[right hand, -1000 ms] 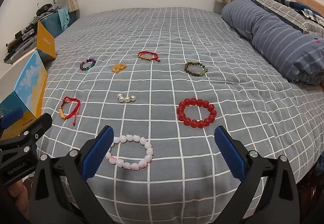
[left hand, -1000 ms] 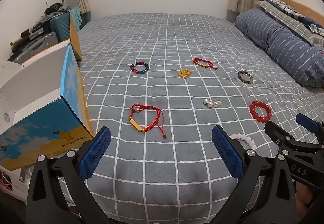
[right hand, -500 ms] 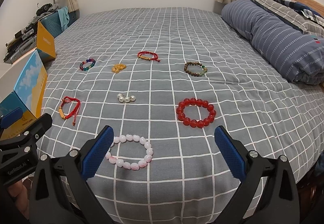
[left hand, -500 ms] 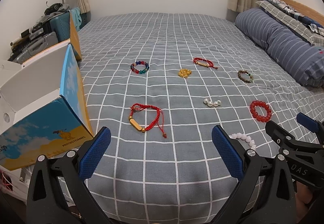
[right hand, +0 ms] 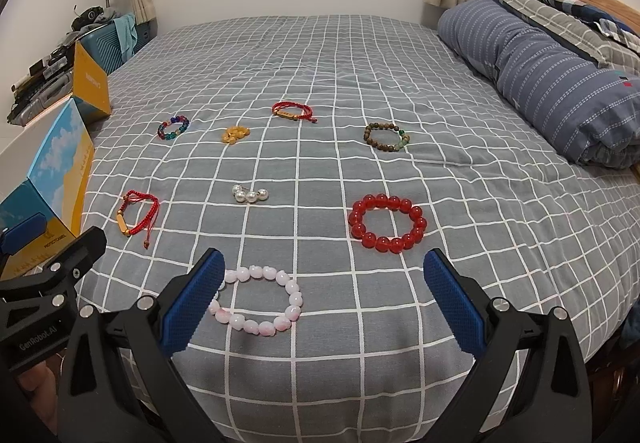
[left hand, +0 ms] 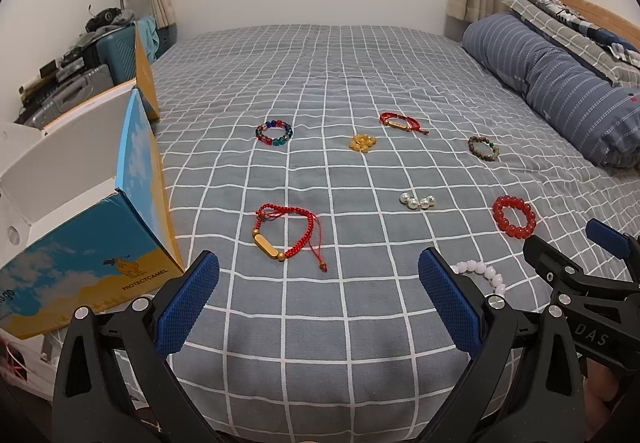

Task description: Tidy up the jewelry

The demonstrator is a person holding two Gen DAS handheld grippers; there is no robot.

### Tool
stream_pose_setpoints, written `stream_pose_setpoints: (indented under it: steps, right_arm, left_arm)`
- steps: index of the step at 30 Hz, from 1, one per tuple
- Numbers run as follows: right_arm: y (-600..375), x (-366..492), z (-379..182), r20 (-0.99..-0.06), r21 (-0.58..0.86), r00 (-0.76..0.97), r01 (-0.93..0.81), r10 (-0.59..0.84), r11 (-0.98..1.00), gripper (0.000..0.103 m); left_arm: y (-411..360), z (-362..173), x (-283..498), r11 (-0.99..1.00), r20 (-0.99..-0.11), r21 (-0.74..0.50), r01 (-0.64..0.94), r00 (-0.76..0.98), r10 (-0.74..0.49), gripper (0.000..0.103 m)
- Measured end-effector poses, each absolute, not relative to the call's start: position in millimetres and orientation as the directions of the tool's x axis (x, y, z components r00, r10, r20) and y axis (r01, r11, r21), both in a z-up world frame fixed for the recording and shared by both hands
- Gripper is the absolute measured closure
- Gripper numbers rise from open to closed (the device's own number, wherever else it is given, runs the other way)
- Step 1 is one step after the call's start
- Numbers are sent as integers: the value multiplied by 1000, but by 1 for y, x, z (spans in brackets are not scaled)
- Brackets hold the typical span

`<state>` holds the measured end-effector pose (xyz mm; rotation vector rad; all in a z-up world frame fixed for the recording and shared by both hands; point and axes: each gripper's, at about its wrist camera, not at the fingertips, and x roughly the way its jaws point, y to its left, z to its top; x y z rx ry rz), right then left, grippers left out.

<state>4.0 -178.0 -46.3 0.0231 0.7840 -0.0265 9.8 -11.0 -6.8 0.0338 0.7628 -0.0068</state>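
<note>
Several bracelets lie on the grey checked bedspread. A red cord bracelet lies just ahead of my open, empty left gripper. A pink bead bracelet lies between the tips of my open, empty right gripper, and a red bead bracelet lies beyond. Farther off are pearls, a yellow piece, a multicolour bracelet, a brown bead bracelet and a second red cord bracelet.
An open blue and yellow cardboard box stands at the bed's left edge. A rolled striped blue duvet lies on the right. Suitcases and clutter stand by the left wall.
</note>
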Motion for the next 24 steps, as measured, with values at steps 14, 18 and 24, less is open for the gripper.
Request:
stream_pose_setpoints:
  steps: [14, 18, 24]
  right_arm:
    - [-177, 0, -22, -682, 15, 732, 27, -10, 1000, 7]
    - [-177, 9, -2, -671, 8, 741, 24, -13, 1000, 7]
    - [-173, 42, 17, -672, -18, 740, 23, -29, 1000, 7]
  left_arm:
    - [-10, 7, 14, 999, -674, 40, 11, 739, 19, 5]
    - [-11, 27, 25, 999, -652, 41, 19, 758, 13, 5]
    - [-1, 48, 61, 999, -640, 33, -13, 768, 31, 5]
